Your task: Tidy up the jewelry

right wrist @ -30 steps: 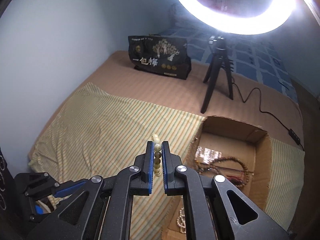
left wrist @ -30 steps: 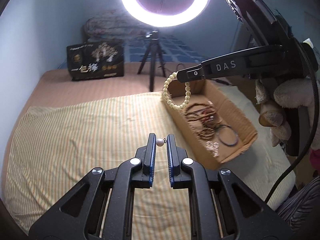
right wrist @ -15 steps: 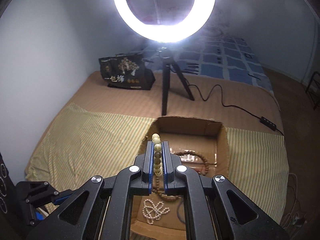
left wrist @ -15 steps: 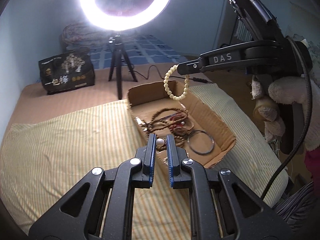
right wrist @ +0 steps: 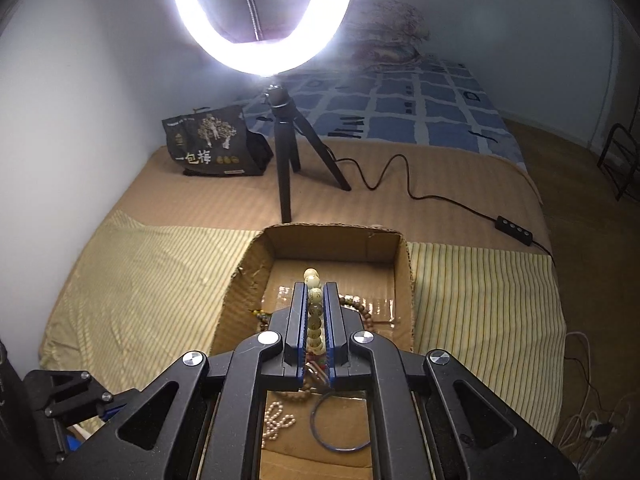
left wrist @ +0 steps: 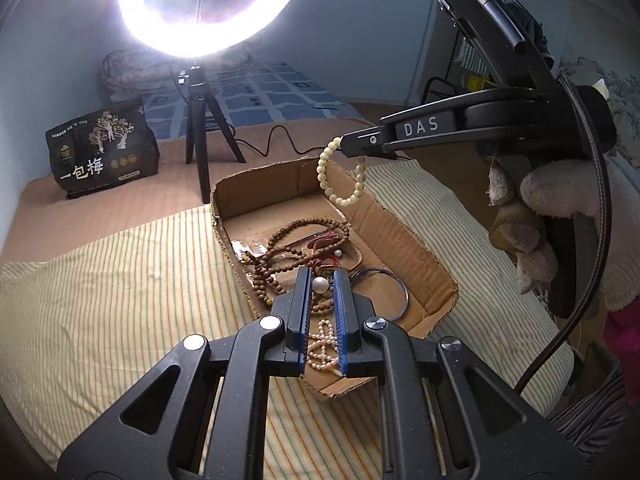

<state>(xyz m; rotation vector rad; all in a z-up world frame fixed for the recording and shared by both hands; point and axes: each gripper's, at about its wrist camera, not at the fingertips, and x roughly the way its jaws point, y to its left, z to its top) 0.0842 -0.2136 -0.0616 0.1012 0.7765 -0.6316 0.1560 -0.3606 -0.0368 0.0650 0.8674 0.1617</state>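
The left gripper [left wrist: 322, 285] is clamped on a pearl [left wrist: 319, 284], the right gripper [right wrist: 316, 300] on a bracelet [right wrist: 314, 312]. Both are held above the box [right wrist: 248, 280], directly below on the bed.

Pale blue walls. Ring light [right wrist: 263, 16] on tripod [right wrist: 286, 152] glaring over bed [right wrist: 460, 184]; checked blue blanket [right wrist: 420, 108] at far end; wooden floor [right wrist: 580, 184] right.

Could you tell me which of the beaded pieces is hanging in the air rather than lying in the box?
The cream bead bracelet, dangling from the right gripper above the cardboard box; the brown bead strands and small pearl strand lie inside.
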